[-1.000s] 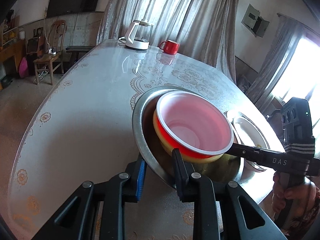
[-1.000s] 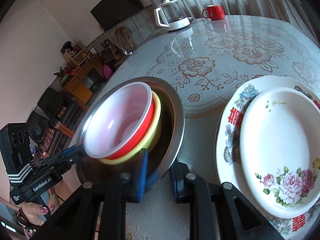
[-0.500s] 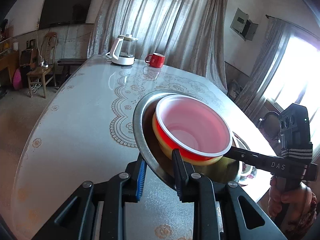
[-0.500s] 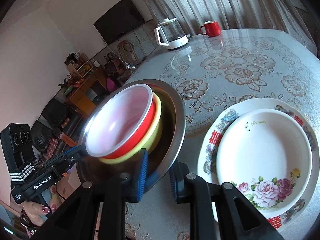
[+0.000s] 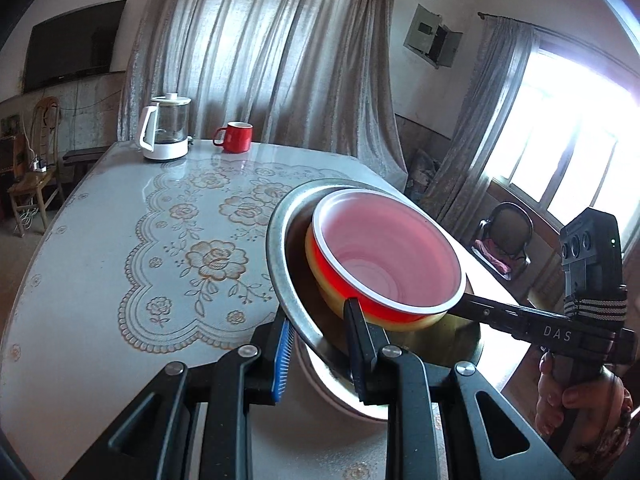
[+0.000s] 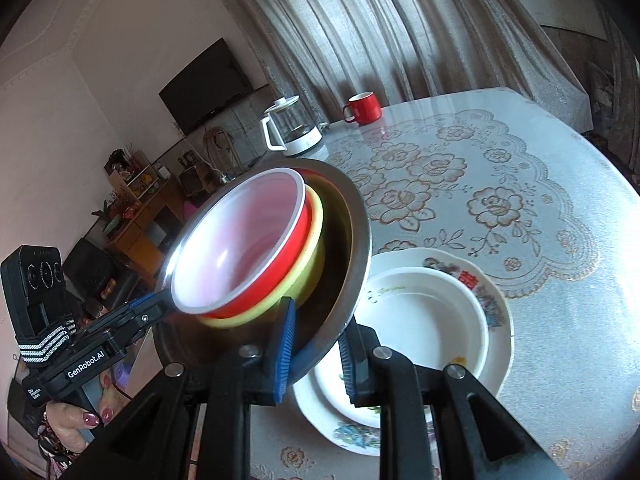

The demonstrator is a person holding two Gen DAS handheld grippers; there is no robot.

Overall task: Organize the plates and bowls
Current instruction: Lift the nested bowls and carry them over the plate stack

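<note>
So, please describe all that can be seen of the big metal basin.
The metal basin is wide and shallow, of dull silvery steel with a flat rolled rim. It is held tilted above the table, over the stacked plates. The left gripper and the right gripper each clamp its rim, on opposite sides. Inside it sit a yellow bowl and, nested in that, a red bowl with a white inside.
</note>
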